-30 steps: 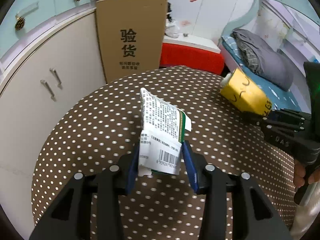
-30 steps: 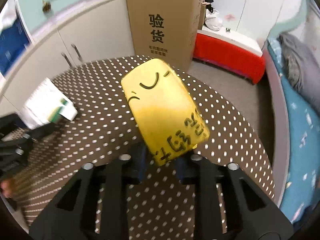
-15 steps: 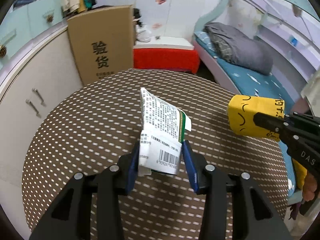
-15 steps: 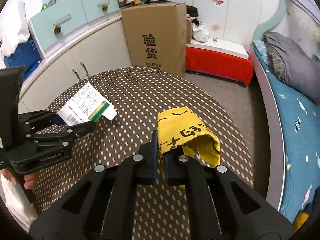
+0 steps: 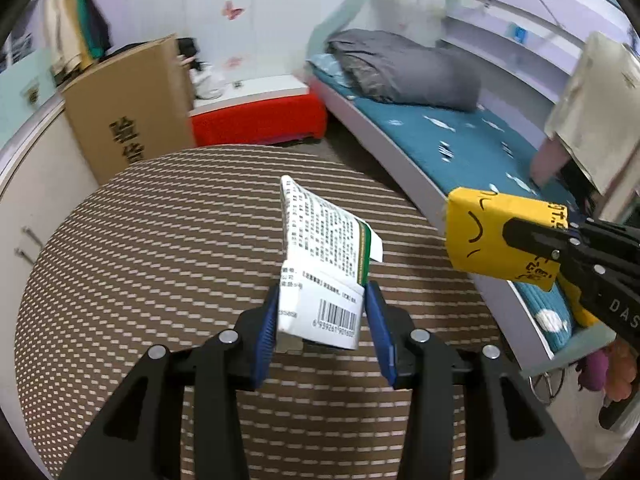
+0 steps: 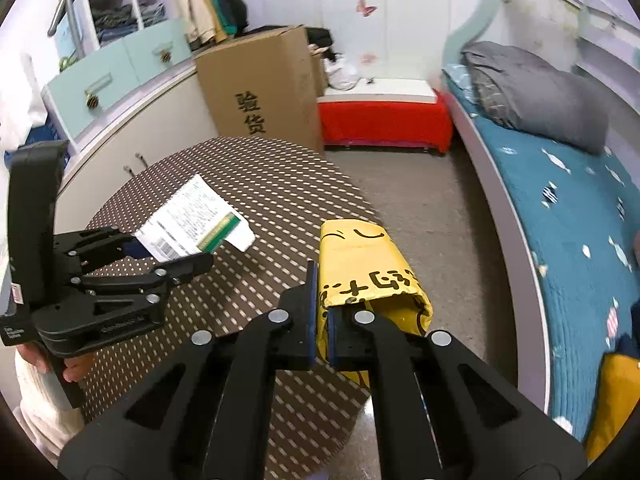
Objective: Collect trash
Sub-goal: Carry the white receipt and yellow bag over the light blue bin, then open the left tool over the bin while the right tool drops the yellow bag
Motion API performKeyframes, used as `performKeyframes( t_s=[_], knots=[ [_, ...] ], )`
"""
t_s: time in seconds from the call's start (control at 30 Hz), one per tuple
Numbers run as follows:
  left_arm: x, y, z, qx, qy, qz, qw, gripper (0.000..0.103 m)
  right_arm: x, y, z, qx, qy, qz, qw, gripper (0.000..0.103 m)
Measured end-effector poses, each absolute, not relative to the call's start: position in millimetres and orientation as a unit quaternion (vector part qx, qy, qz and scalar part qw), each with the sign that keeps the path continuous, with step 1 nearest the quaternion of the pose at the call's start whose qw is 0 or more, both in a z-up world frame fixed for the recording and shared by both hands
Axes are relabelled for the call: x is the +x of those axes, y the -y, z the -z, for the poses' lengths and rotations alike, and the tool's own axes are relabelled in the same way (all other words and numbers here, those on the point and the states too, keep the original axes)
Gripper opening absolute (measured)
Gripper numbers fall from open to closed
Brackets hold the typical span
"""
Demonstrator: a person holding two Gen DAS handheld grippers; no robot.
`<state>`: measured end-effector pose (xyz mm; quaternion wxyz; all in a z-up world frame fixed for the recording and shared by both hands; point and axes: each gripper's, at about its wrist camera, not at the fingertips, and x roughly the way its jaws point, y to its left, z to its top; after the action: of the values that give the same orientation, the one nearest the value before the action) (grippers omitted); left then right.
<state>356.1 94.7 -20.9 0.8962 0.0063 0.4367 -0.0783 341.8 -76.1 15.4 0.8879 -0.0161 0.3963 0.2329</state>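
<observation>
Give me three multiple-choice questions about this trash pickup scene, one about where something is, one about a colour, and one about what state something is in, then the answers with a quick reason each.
1. Where is the cardboard box?
A. On the bed
B. On the floor beside the cabinets
C. On the table

2. What colour is the packet in the right gripper?
A. Yellow
B. Red
C. Blue

3. How is the white carton being handled?
A. Lying flat on the table
B. Clamped in the left gripper above the table
C. Resting on the bed

Answers: 1 B, it stands beyond the table, against the cabinets. 2 A, yellow with black markings. 3 B, the blue pads press both its sides.
</observation>
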Motion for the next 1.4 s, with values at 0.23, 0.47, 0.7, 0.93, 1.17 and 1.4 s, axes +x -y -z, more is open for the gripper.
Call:
performKeyframes(
  t_s=[0.23, 0.47, 0.7, 0.93, 1.17, 1.4],
  knots=[
    [347, -19, 24, 0.035, -0.440, 0.135, 0.887, 0.042, 313, 141, -17, 0.013, -0.389, -0.190, 0.901, 0.004],
    [336, 65, 30, 0.076, -0.440, 0.192, 0.874, 0.042, 282, 215, -5, 0.047, -0.394, -0.131, 0.908, 0.004],
    [330, 136, 48, 0.111, -0.450, 0.240, 0.853, 0.043, 259, 277, 17, 0.076, -0.413, -0.078, 0.904, 0.004],
    [325, 199, 72, 0.148, -0.450, 0.272, 0.838, 0.076, 239, 333, 47, 0.112, -0.437, -0.022, 0.892, 0.004],
    [328, 212, 95, 0.169, -0.472, 0.253, 0.828, 0.076, 238, 354, 72, 0.125, -0.461, -0.006, 0.879, 0.004],
    [329, 189, 95, 0.158, -0.481, 0.217, 0.835, 0.079, 252, 345, 90, 0.116, -0.470, 0.016, 0.875, 0.074]
  ],
)
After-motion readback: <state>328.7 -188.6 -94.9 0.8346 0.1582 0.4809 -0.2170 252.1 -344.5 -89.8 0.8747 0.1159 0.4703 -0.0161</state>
